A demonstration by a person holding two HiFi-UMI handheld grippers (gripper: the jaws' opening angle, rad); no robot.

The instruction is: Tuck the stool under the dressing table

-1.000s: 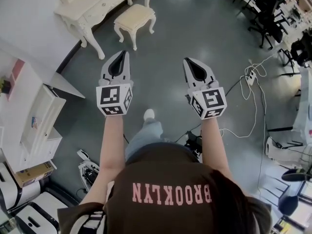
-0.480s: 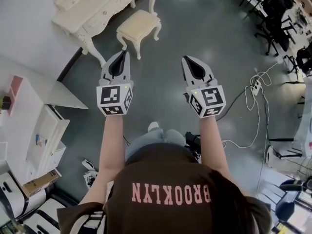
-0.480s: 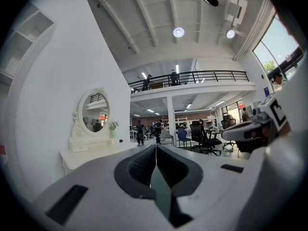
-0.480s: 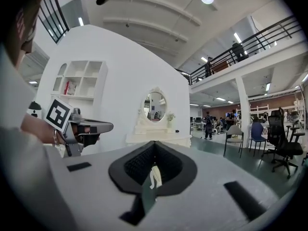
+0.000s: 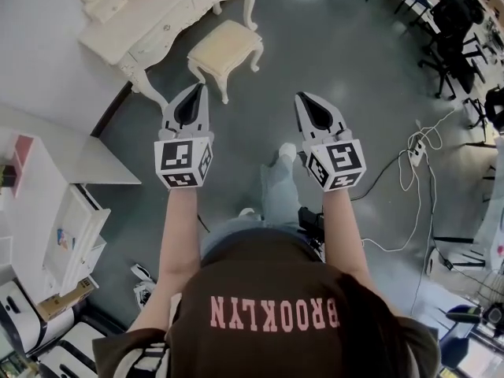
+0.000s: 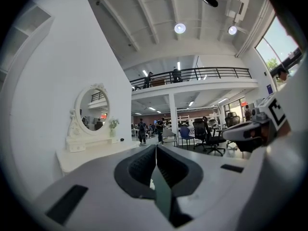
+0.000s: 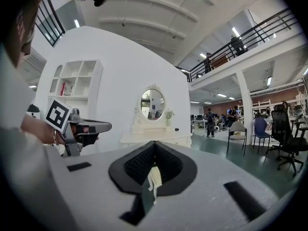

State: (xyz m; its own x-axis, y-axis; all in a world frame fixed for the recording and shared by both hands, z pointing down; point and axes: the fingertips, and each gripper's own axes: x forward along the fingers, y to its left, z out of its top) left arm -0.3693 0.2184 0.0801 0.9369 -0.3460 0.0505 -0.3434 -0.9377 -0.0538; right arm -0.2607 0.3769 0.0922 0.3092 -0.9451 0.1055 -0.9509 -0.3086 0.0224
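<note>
A cream stool (image 5: pixel 224 48) with a padded seat and curved legs stands on the grey floor, out in front of the white dressing table (image 5: pixel 157 14) by the wall. My left gripper (image 5: pixel 197 90) is held level, shut and empty, its tips just short of the stool's near legs in the head view. The right gripper (image 5: pixel 302 99) is also shut and empty, to the right of the stool. The table's oval mirror (image 6: pixel 93 109) shows in the left gripper view. In the right gripper view the mirror (image 7: pixel 152 104) shows too, and a stool leg (image 7: pixel 155 178) peeks through the jaws.
White shelving (image 5: pixel 71 219) and boxes stand at the left. Cables and a power strip (image 5: pixel 413 156) trail over the floor at the right. Black office chairs (image 5: pixel 453 30) stand at the far right. The person's leg and shoe (image 5: pixel 285 154) are between the grippers.
Both grippers have moved forward toward the stool and dressing table, which now sit nearer in the head view. The person has stepped forward with one leg. The jaws stay shut.
</note>
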